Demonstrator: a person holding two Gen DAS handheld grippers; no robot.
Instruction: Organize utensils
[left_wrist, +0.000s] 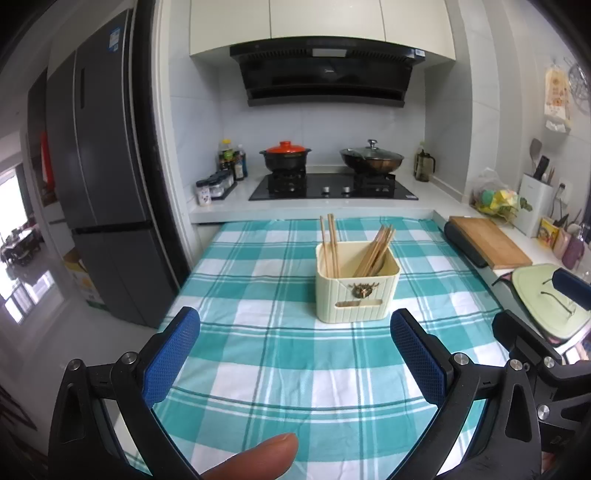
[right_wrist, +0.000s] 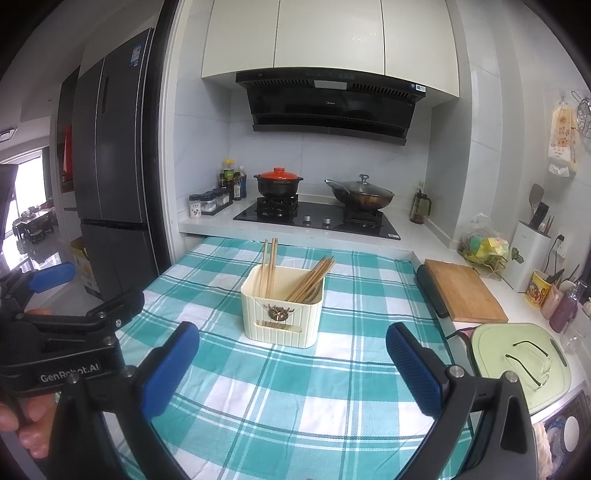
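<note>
I had my left tool (left_wrist: 295, 354) and right tool (right_wrist: 291, 363) both wide open and empty, hanging back because the wooden chopsticks (left_wrist: 373, 251) already stood in the cream ribbed plastic holder (left_wrist: 356, 291) mid-counter (left_wrist: 258, 332).

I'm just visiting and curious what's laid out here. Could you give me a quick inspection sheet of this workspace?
Surface: teal and white checked tablecloth, lying flat.
Job's things: cream utensil holder standing upright on the cloth; wooden chopsticks inside in two bunches, one upright, one leaning.
Clutter: wooden cutting board and green tray with glasses on the counter beside the cloth.
Grippers: left gripper open, empty; right gripper open, empty.
Cables: nothing seen.
Surroundings: gas hob with red-lidded pot and wok; fridge.
</note>
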